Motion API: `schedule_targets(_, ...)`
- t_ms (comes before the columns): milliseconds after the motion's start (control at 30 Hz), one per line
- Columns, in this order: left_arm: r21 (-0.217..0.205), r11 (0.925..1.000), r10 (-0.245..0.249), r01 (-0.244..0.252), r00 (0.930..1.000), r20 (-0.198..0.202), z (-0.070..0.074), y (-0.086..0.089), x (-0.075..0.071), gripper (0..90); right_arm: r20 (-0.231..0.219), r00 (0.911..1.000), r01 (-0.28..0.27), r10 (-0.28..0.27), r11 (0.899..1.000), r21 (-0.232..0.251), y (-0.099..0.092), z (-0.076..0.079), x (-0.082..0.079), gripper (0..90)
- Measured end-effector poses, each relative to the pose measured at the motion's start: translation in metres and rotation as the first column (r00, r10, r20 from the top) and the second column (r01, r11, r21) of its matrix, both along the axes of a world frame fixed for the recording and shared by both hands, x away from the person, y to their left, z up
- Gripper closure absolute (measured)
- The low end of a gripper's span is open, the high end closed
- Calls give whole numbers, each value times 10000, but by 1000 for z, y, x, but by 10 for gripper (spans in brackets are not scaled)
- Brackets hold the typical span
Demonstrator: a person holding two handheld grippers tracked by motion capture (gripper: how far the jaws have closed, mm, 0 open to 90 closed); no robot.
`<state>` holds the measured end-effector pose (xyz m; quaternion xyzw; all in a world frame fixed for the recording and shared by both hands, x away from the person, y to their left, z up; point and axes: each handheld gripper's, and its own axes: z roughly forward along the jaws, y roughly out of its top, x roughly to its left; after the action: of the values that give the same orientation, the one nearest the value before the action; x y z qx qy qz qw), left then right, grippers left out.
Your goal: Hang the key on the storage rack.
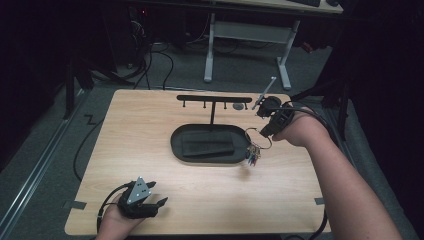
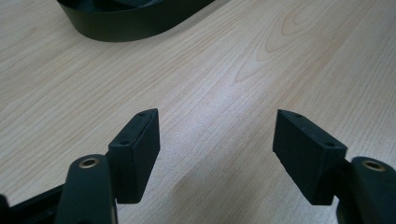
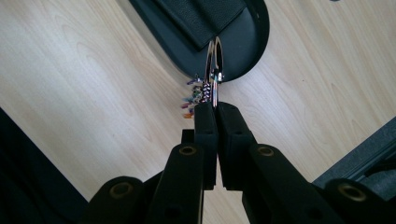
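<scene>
My right gripper is shut on a metal key ring. A bunch of small coloured pieces hangs from the ring, just off the right end of the black oval tray and lifted off the table. A black T-shaped rack with several hooks under its bar stands at the tray's far edge. My left gripper rests low near the table's front left, open, with bare wood between its pads. The tray's rim lies ahead of it.
A small dark disc lies under the rack's right end. A thin metal rod sticks up just beyond my right hand. The wooden table has tape tabs at its side edges. White desk legs and cables stand on the floor behind.
</scene>
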<state>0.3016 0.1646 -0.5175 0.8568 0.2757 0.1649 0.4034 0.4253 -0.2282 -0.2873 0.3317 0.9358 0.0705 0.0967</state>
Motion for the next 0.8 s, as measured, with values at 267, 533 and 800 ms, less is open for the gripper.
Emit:
schedule_targets(267, -17, 10000, 43, -43, 10000, -1, 0, 1, 0, 324, 200, 9998, -30, 32, 10000, -90, 7, 5, 15, 878)
schedule_targets(533, -33, 9999, 110, -110, 9999, -6, -1, 2, 1, 324, 342, 9994, 35, -32, 10000, -81, 12, 11, 32, 878)
schedule_targets(800, -29, 9999, 127, -127, 9999, 5, -1, 3, 0, 324, 468, 9986, 240, -237, 9997, -51, 13, 6, 51, 878)
